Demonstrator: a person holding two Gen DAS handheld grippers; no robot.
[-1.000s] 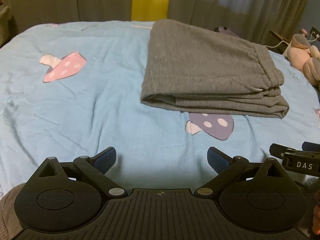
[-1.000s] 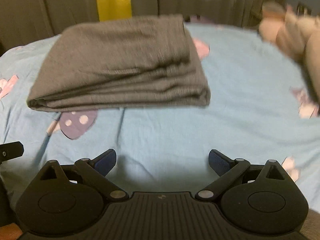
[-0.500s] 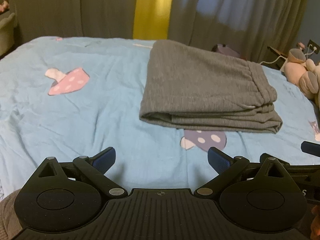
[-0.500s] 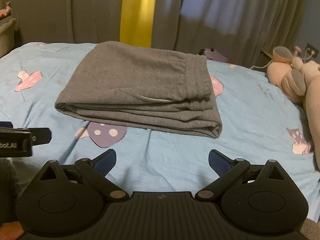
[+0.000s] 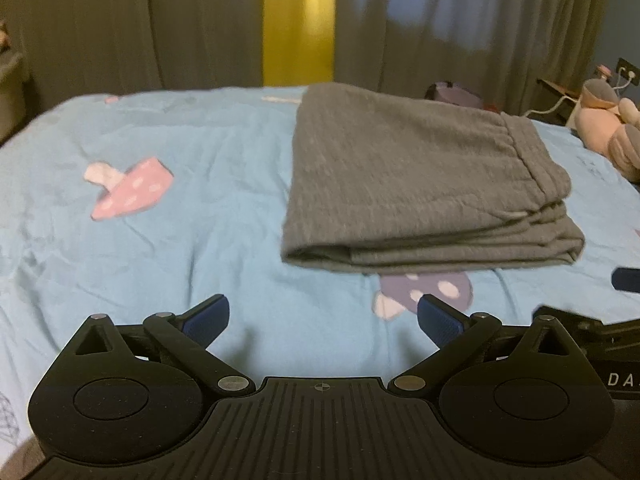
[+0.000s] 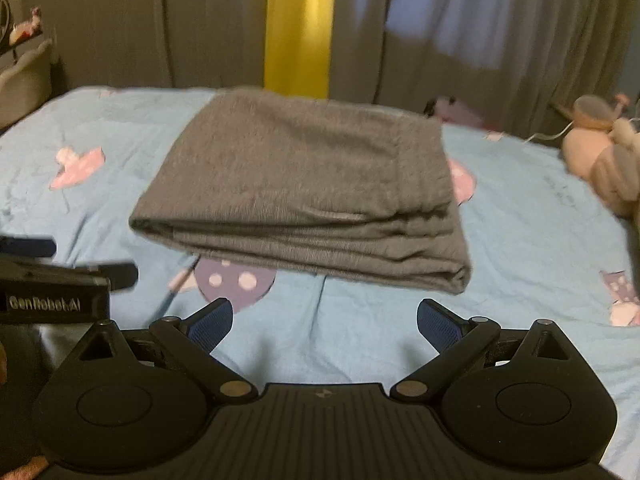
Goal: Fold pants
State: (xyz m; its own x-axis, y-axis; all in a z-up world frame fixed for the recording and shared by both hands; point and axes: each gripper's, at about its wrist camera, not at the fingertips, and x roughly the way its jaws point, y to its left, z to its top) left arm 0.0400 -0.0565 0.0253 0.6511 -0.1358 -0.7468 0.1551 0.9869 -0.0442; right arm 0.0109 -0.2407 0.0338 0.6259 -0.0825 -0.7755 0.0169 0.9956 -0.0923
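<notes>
The grey pants [image 5: 416, 184] lie folded in a flat stack on the blue bedsheet [image 5: 192, 208], waistband at the right side; they also show in the right wrist view [image 6: 308, 196]. My left gripper [image 5: 323, 316] is open and empty, held above the sheet in front of the stack, apart from it. My right gripper [image 6: 325, 320] is open and empty too, in front of the stack's near edge. The right gripper's body [image 5: 600, 336] shows at the right edge of the left wrist view; the left one [image 6: 56, 284] shows at the left of the right wrist view.
The sheet has mushroom prints [image 5: 128, 188]. A pink and grey plush toy [image 6: 600, 152] lies at the right side of the bed. Grey curtains [image 5: 120, 24] and a yellow strip [image 5: 298, 20] stand behind the bed. A cable [image 5: 548, 108] runs at the back right.
Both grippers have drawn back and tilted up from the folded pants, staying open. The stack has not moved.
</notes>
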